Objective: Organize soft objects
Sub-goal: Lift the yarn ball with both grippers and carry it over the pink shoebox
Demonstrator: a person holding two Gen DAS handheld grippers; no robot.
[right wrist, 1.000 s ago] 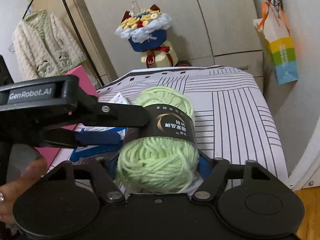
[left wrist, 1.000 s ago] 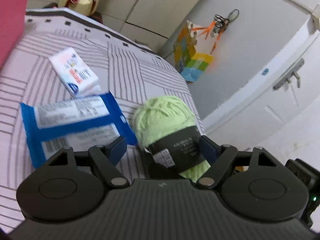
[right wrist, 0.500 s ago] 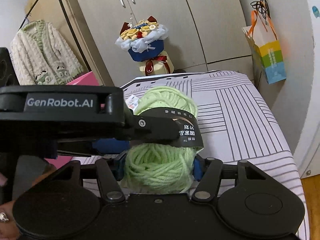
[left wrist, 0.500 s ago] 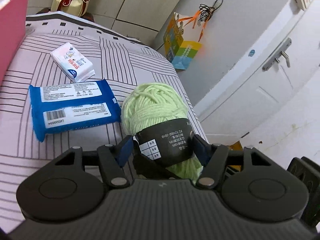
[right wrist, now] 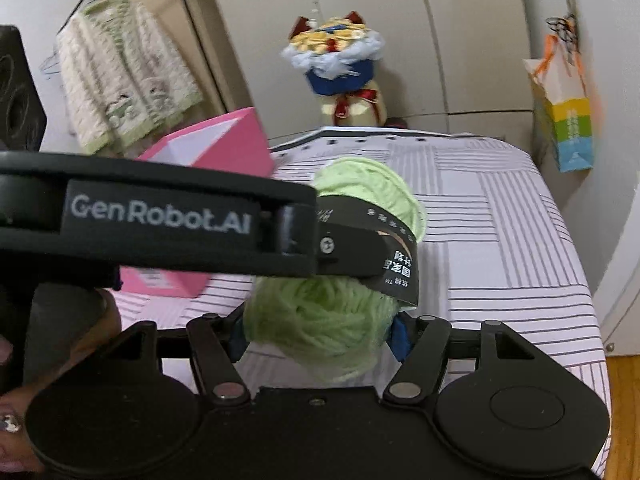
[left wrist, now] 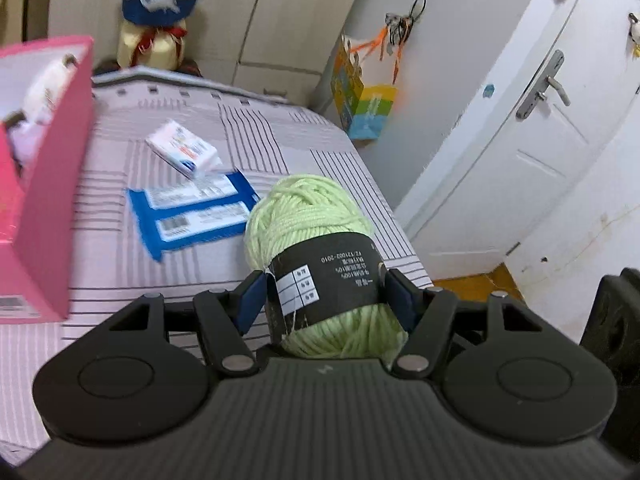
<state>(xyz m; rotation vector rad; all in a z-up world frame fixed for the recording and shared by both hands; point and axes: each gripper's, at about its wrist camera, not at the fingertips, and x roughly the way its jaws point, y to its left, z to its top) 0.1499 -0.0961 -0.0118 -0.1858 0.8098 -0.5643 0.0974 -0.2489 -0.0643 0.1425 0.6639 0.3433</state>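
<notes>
A bed (left wrist: pixel 168 288) covered in a pale sheet with grey line patterns fills the room's middle. Above it, the left gripper (left wrist: pixel 322 300) pinches a light-green yarn ball (left wrist: pixel 308 216) by its dark paper band, blue pads pressed to both sides. The right gripper (right wrist: pixel 318 334) clamps the same ball's lower end. On the sheet lie a blue wipes pack (left wrist: pixel 192 214) and, just beyond it, a small white tissue pack (left wrist: pixel 182 154). A pink box (left wrist: pixel 44 184) stands at the left edge. Beyond the bed are beige wardrobe doors (right wrist: pixel 340 8), a bouquet (right wrist: pixel 336 68), a hanging cardigan (right wrist: pixel 124 76), a colourful paper bag (left wrist: pixel 366 108) and a white door (left wrist: pixel 520 128).
</notes>
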